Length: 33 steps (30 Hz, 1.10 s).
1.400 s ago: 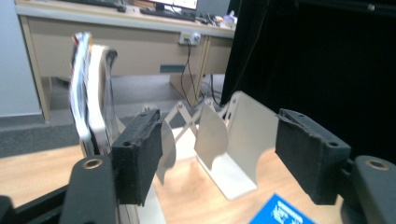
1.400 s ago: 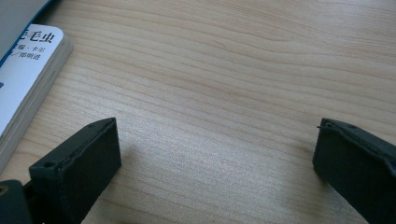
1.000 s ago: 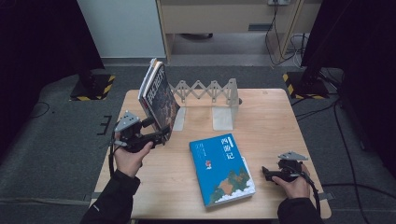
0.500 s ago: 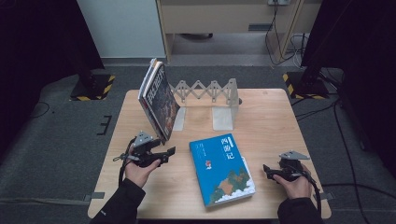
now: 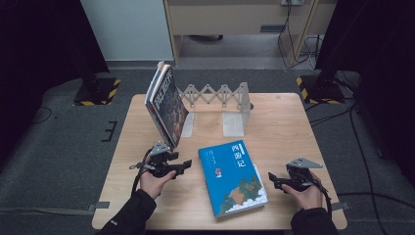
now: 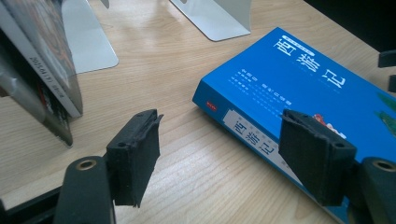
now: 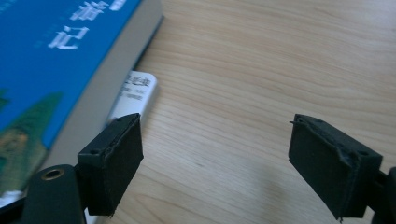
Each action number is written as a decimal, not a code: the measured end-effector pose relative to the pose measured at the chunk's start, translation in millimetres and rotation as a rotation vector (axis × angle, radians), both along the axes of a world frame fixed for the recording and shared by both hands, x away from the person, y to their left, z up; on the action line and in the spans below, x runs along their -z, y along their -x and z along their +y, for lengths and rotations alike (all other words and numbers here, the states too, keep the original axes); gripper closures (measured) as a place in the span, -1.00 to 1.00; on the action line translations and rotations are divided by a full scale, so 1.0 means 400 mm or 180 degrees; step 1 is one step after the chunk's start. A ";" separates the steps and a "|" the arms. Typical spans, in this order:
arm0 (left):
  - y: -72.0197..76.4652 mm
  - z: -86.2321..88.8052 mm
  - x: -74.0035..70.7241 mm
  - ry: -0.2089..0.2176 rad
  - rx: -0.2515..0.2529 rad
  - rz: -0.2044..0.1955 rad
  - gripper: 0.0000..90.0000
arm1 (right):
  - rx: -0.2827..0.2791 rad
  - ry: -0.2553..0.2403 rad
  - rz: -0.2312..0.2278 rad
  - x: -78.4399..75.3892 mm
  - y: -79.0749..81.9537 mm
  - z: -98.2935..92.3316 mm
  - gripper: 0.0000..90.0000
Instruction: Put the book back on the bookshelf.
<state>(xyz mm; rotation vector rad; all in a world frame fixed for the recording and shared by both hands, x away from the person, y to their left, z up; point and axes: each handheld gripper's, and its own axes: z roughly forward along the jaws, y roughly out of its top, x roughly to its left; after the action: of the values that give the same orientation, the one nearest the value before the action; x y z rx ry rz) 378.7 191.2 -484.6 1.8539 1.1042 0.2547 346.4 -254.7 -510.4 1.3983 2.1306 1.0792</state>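
A blue book lies flat on the wooden table, its spine towards my left gripper. Two dark books lean against the left plate of a metal folding bookend. My left gripper is low over the table, just left of the blue book. Its jaws have just been closing and still stand open, nothing pressed between the pads. My right gripper sits at the book's right edge. It is open after narrowing a little, with bare wood between the pads.
The bookend's two upright plates stand behind the blue book, with a gap between them. A white slip pokes out from under the blue book. Black stands with striped bases flank the table on the floor.
My left gripper came down from the foot of the leaning books to the table beside the blue book. The right hand shifted only slightly.
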 end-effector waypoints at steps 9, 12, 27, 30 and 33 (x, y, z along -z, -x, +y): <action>-0.025 -0.037 0.030 -0.0003 0.0023 0.0104 -0.37 | -0.0247 -0.0147 0.0000 -0.013 0.009 0.049 -0.52; -0.033 -0.057 0.042 0.0011 0.0042 0.0193 -0.37 | -0.0269 -0.0180 0.0018 -0.014 0.011 0.057 -0.50; -0.045 -0.130 0.085 0.0102 0.0140 0.0277 -0.52 | -0.0317 -0.0318 -0.0037 -0.033 0.016 0.072 -0.47; -0.047 -0.135 0.091 0.0174 0.0154 0.0302 -0.54 | -0.0355 -0.0329 -0.0008 -0.030 0.016 0.078 -0.47; -0.051 -0.140 0.104 0.0315 0.0144 0.0389 -0.59 | -0.0422 -0.0315 0.0050 -0.025 0.017 0.091 -0.47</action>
<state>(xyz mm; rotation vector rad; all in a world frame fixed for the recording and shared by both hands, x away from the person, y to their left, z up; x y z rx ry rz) 399.0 135.3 -526.0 1.8231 1.1356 0.0601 339.4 -218.4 -500.6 1.3278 2.2357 1.2428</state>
